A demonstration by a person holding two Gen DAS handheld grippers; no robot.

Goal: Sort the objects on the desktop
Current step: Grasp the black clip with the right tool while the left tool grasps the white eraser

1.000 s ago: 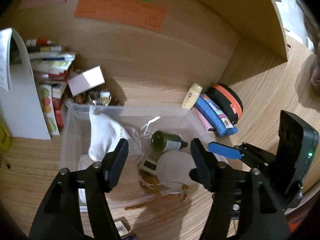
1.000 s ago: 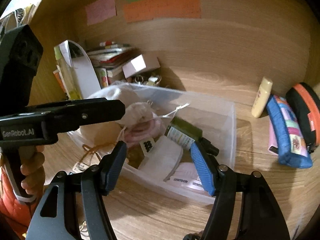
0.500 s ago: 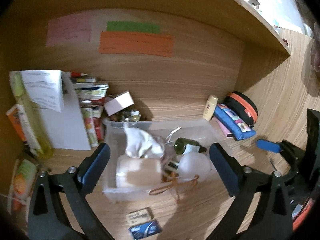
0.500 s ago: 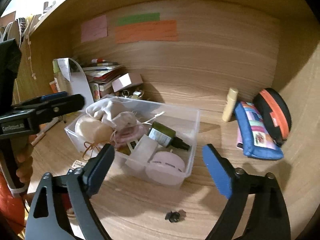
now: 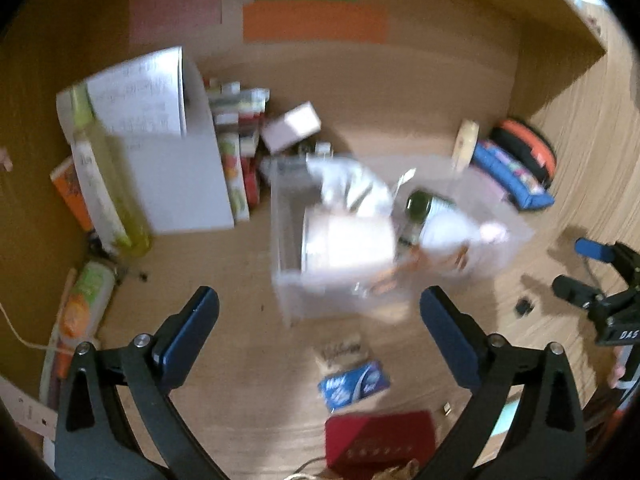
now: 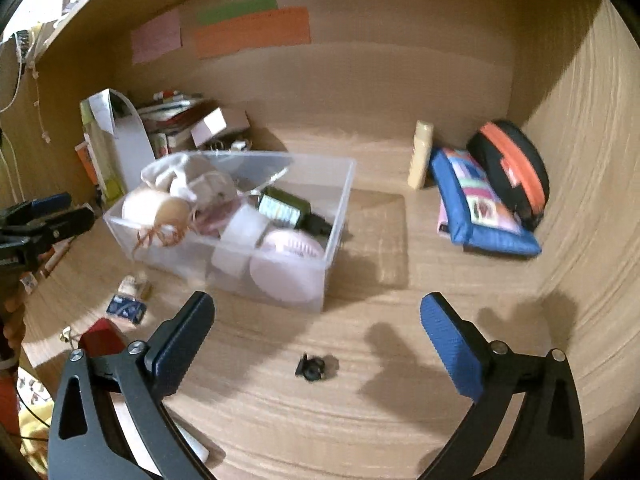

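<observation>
Over the desk, left gripper [image 5: 319, 312] and right gripper [image 6: 317, 318] had just opened wide, both empty, pulled back from the clear bin [image 6: 336, 216]; bin load placed, loose clip [image 6: 314, 367] next.

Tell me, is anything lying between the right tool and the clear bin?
Nothing visible blocks it. Bare desk lies between the open right tool and the clear bin; the small black clip sits nearer than the tips.
</observation>
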